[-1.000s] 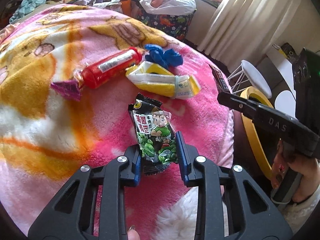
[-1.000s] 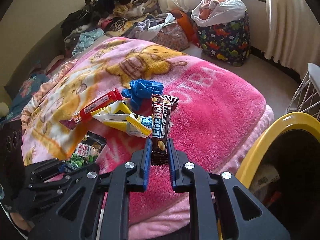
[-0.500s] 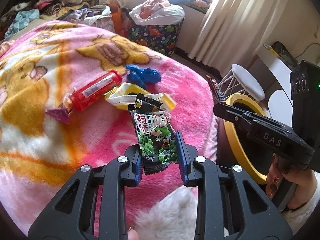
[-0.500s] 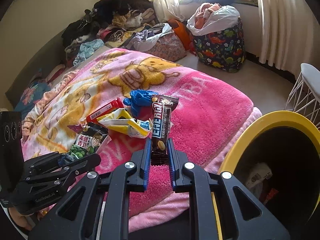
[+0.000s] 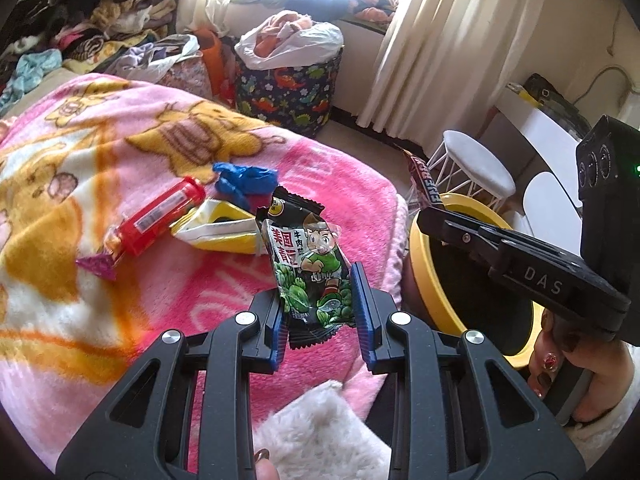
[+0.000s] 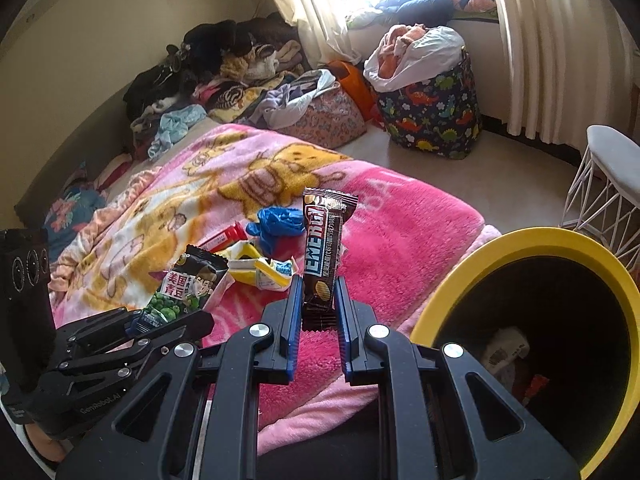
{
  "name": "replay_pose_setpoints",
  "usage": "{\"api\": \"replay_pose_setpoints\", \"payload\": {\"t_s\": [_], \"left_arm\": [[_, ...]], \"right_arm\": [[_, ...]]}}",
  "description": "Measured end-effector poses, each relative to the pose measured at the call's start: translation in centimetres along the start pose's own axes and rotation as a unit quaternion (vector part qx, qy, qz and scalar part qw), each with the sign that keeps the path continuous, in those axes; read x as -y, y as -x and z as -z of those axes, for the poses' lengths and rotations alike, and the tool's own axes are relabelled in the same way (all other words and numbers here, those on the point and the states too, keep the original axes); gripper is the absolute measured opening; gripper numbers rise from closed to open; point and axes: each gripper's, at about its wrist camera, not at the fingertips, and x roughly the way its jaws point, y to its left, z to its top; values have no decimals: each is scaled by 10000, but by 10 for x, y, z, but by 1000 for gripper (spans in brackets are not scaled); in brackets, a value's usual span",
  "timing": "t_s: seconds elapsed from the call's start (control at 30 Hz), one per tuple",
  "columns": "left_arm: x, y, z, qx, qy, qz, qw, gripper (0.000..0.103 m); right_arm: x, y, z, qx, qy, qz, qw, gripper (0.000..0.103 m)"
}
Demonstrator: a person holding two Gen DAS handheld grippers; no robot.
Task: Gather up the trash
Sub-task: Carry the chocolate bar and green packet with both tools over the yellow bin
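Left gripper [image 5: 320, 300]: clamped on the green pea snack packet [image 5: 310, 264], held upright above the pink blanket [image 5: 200, 280]
Right gripper [image 6: 316, 308]: pinched narrow on the brown energy bar wrapper [image 6: 322, 256], upright; seen side-on in the left view, poised at the bin's rim
Yellow-rimmed bin [image 6: 520, 244]: just beside the blanket's edge; only the right view looks inside, where some pale paper, possibly a receipt, lies
Left on blanket: red tube [image 5: 160, 216]; yellow-white wrapper [image 5: 220, 232]; blue crumpled bag [image 5: 244, 178]; purple scrap [image 5: 98, 266], shown in the left view alone
Left view only: person's hand [image 5: 560, 364] on the right gripper's handle
Surroundings: dinosaur-print basket [image 6: 432, 116]; white stool [image 5: 476, 164]
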Motion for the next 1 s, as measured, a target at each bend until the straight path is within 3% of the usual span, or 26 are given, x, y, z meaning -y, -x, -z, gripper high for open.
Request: {"api": "replay_pose_setpoints", "payload": {"t_s": [1.0], "left_arm": [[59,-4,-10,100,-585,246,9979,21]], "right_arm": [[49,57,13,502,-596,188,9968,15]]}}
